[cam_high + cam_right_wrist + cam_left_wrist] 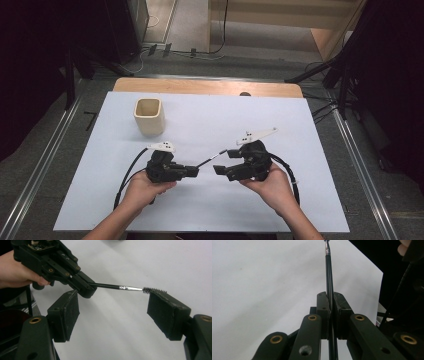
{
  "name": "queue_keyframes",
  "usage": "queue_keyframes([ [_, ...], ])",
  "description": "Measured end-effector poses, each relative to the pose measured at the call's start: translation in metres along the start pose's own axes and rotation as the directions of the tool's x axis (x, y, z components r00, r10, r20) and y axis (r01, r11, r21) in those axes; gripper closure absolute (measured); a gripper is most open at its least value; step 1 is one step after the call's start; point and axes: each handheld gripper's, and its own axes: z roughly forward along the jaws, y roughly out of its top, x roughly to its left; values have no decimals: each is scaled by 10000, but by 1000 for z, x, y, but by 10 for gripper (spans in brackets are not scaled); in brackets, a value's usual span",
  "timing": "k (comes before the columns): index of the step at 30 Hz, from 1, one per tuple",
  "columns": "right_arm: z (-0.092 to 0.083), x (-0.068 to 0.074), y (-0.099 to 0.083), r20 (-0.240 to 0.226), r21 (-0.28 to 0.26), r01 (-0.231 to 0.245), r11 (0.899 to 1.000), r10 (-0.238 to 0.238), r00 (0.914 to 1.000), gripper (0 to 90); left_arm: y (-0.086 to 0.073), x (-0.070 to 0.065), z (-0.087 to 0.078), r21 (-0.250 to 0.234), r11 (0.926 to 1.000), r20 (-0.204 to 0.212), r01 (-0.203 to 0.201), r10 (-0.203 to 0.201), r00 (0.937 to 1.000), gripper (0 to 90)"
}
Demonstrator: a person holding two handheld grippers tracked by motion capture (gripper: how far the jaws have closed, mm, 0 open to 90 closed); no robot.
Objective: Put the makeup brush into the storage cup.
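Left gripper (pixel 196 171) pinching a thin black brush (pixel 212 159) while the right gripper (pixel 226 161) is standing wide beside its tip.

Nearest the table's front edge, the person's two hands are holding the grippers just above the white table (pixel 300 200); the left gripper's jaws are pressing together on the brush's black handle (pixel 329 285), which is running straight out from between them. In the right gripper view, the left gripper (pixel 86 291) is holding the brush (pixel 110 286) level, its metal ferrule and small spiral bristle head (pixel 148 290) reaching just over the top corner of one spread pad (pixel 166 312) of the right gripper, the other pad (pixel 67 312) standing well apart below the handle. Farther back, a cream square cup (pixel 149 116) is standing upright on the table, well apart from both grippers.
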Motion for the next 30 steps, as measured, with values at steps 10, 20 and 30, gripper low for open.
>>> queue_keyframes([
  [10, 2, -2, -17, 233, -697, -644, 9955, 662, 9975, 271, -10, -4, -2, -1055, 9937, -162, 382, -401, 9991, 850],
  [20, 9, 1, -30, 313, -1548, -1154, 9812, 1216, 9921, 281, -19, -8, 2, -1745, 9834, -226, 497, -544, 9983, 850],
  [30, 11, 3, -35, 160, -2109, -1460, 9666, 1527, 9881, 304, -29, -12, 8, -2389, 9671, -109, 869, -922, 9957, 851],
])
